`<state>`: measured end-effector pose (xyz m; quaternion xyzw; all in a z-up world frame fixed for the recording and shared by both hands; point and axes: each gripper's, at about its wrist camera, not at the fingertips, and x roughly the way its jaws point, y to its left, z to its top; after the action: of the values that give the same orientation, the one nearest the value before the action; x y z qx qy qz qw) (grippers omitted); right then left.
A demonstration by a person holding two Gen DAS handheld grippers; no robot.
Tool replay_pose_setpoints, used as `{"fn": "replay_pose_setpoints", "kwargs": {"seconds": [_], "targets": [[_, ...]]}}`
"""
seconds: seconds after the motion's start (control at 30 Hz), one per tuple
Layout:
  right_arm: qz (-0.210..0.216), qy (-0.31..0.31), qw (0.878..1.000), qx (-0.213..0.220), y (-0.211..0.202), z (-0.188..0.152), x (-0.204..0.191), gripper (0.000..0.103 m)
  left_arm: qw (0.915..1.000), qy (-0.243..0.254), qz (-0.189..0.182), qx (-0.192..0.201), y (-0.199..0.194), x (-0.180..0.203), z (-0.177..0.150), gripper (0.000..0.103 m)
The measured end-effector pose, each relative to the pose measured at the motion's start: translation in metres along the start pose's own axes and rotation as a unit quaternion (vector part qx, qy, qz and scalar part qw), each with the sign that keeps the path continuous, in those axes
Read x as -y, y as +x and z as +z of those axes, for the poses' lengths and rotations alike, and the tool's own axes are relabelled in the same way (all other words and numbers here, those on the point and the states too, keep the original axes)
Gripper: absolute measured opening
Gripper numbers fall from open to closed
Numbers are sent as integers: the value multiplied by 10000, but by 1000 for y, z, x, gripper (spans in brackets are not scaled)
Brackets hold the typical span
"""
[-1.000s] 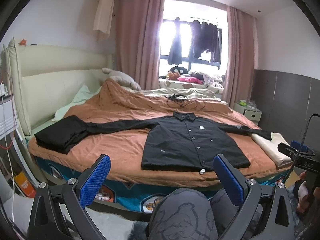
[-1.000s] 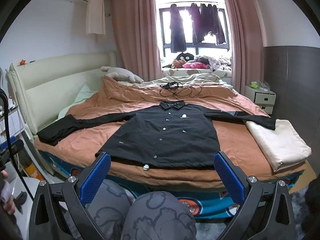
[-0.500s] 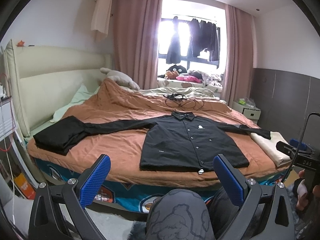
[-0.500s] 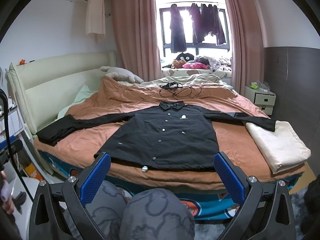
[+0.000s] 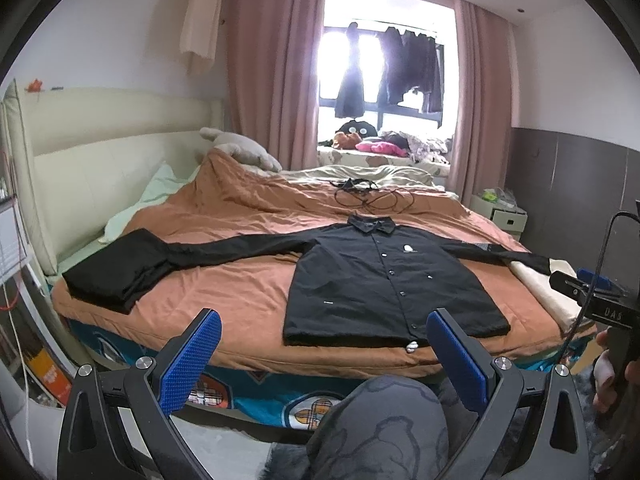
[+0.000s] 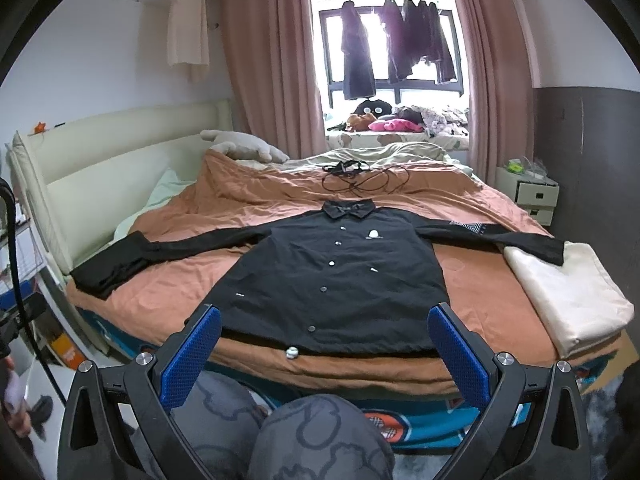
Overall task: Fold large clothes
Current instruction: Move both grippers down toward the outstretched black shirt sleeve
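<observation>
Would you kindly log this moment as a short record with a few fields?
garment: black jacket, spread flat, front up, buttoned
sleeves: both stretched out sideways
surface: bed with orange cover
beside it: cream folded cloth under the right cuff
left gripper: open, holding nothing
right gripper: open, holding nothing
folding: not begun

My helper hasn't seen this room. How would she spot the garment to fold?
Look at the bed with the orange cover. A black jacket lies flat across its near half, sleeves spread wide. Unlike the folded cream cloth beside it, it is dark, with a collar and pale buttons.
</observation>
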<state>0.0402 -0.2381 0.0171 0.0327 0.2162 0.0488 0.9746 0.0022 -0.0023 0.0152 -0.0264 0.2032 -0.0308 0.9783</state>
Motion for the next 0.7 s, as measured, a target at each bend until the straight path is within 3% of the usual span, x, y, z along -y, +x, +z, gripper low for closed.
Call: {"fn": "replay_pose_setpoints", "kwargs": {"seconds": [0.57, 0.7], "targets": [[440, -1, 9986, -277, 102, 37, -19, 103, 9970, -553, 500, -210, 88, -46, 22, 103], [498, 33, 9980, -377, 135, 46, -21, 103, 9966, -425, 590, -379, 116, -49, 24, 103]]}}
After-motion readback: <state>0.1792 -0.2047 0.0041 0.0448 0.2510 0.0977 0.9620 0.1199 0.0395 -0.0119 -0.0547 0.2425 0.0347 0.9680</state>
